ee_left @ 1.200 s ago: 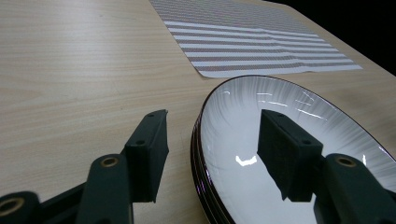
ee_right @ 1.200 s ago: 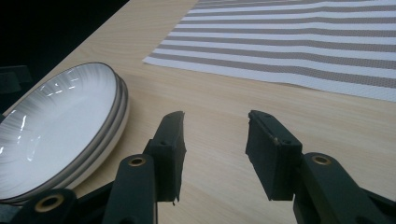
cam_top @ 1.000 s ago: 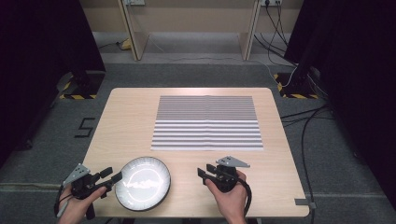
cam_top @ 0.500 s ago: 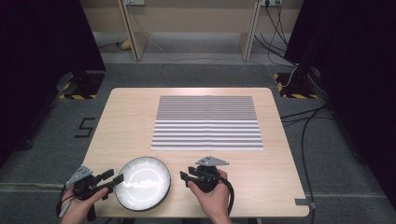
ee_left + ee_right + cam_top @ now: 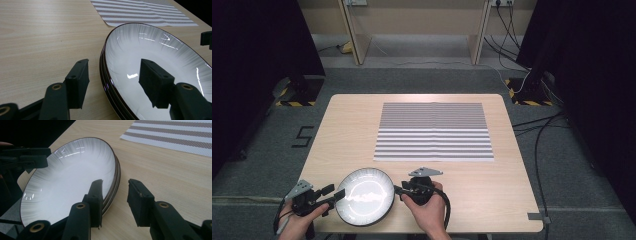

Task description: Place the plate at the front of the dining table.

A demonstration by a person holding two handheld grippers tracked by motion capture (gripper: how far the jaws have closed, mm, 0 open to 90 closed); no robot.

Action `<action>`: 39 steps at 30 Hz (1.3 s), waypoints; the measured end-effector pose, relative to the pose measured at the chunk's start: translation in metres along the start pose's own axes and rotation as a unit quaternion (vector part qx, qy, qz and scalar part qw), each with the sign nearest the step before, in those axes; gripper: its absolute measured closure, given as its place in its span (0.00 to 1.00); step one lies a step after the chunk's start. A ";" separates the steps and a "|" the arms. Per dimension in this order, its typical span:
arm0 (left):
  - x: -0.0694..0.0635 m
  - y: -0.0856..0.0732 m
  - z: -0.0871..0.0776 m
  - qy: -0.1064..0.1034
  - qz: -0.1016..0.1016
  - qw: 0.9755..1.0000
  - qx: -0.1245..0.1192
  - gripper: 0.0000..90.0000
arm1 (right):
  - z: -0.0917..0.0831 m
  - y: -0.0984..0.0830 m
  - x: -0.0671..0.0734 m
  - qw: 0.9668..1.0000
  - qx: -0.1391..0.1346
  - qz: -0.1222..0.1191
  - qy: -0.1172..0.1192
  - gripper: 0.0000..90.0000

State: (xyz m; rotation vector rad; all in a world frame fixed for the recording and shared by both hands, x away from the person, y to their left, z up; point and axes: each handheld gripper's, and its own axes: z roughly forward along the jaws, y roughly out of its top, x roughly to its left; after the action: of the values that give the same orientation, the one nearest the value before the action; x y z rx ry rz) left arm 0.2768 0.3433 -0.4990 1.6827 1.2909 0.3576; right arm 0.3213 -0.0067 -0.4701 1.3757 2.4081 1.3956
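a light wooden table [image 5: 492, 200] carries a striped mat [image 5: 434, 131] at its centre and a stack of white plates [image 5: 364, 196] at its near edge. the left gripper [image 5: 337, 194] has its jaws apart, straddling the stack's left rim without pressing. the right gripper [image 5: 398, 189] straddles the right rim, jaws apart and just been closing.

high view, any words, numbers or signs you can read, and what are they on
"5": dark mark on the grey floor left of the table.
No writing shows on the plates, the striped mat or the tongs.
Black and yellow hazard stripes lie on the floor at both sides, without words.
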 end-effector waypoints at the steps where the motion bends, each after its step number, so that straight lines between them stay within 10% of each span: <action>1: 0.000 -0.001 0.000 0.001 0.001 1.000 0.002 0.45 | 0.001 0.000 0.001 1.000 0.002 0.001 0.000 0.72; 32: -0.002 -0.006 0.007 -0.013 -0.013 0.999 0.029 0.56 | 0.023 0.002 0.010 0.999 0.039 -0.027 -0.012 0.90; 39: -0.007 -0.005 0.011 0.020 -0.001 0.999 0.040 0.64 | 0.025 0.007 0.013 0.998 0.056 -0.025 -0.020 0.90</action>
State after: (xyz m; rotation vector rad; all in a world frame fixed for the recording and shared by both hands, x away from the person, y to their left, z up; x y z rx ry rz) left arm 0.2787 0.3315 -0.5065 1.7487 1.3526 0.3428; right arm 0.3284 0.0213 -0.4751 1.3424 2.5118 1.2270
